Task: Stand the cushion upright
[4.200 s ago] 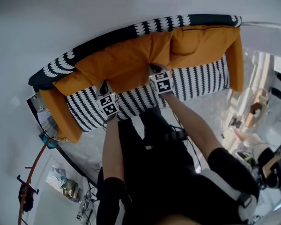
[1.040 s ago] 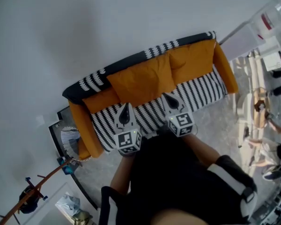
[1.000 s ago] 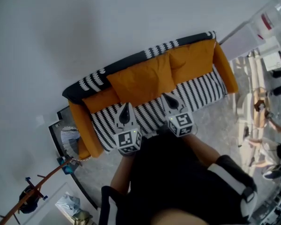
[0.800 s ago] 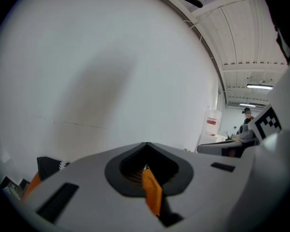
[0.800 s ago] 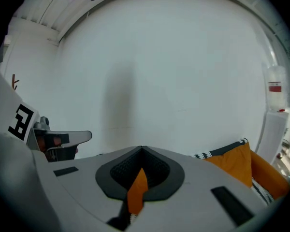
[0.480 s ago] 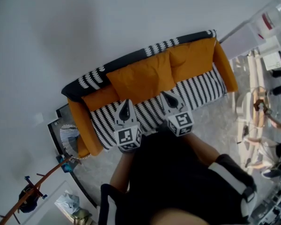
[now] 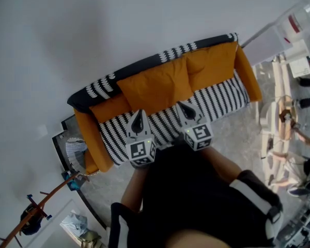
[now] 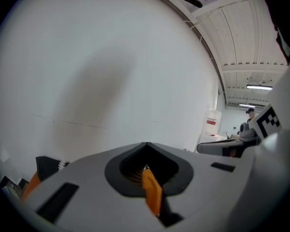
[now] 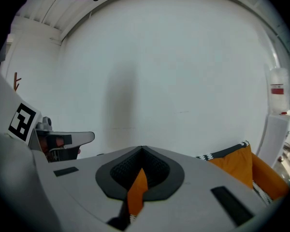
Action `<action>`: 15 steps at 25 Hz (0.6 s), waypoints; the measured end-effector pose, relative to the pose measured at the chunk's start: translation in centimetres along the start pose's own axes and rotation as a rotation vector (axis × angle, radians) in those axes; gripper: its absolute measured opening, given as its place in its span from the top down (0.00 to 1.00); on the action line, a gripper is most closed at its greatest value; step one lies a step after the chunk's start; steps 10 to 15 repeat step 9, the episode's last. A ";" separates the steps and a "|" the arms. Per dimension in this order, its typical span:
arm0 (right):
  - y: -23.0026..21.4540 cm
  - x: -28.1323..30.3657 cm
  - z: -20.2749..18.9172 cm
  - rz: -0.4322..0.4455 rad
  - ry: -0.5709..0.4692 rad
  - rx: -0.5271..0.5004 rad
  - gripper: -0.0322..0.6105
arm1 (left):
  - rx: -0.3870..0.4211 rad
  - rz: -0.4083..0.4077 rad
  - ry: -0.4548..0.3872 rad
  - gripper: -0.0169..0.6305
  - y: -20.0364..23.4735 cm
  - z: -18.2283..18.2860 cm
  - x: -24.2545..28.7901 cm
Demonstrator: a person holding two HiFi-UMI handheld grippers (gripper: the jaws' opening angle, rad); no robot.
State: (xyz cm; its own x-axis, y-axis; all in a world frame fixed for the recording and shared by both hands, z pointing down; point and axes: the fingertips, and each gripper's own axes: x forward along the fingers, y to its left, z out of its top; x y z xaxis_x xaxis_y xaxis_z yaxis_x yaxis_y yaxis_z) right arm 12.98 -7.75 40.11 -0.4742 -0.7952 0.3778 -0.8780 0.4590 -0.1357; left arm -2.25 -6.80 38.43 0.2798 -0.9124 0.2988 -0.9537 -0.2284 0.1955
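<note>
Jaws: left gripper (image 7: 140, 115) and right gripper (image 7: 182, 107) both clenched, empty, over the seat's front edge.
Sofa (image 7: 217, 99): black-and-white striped, orange arms.
Cushion (image 7: 157, 89): orange, upright against the backrest, beside a second orange cushion (image 7: 212, 61), apart from both grippers.

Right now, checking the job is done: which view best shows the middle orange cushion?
The head view: the whole middle orange cushion shows, propped against the sofa back. Each gripper view gives at most an orange sliver beyond its own jaws, too little to judge.
</note>
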 end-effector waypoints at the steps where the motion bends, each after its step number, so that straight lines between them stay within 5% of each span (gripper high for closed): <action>1: 0.0 0.0 0.1 0.000 0.001 -0.002 0.96 | -0.001 -0.001 0.000 0.98 0.0 0.0 0.0; 15: 0.9 0.0 0.1 0.016 0.011 -0.016 0.96 | 0.000 -0.001 0.003 0.98 0.4 -0.3 -0.3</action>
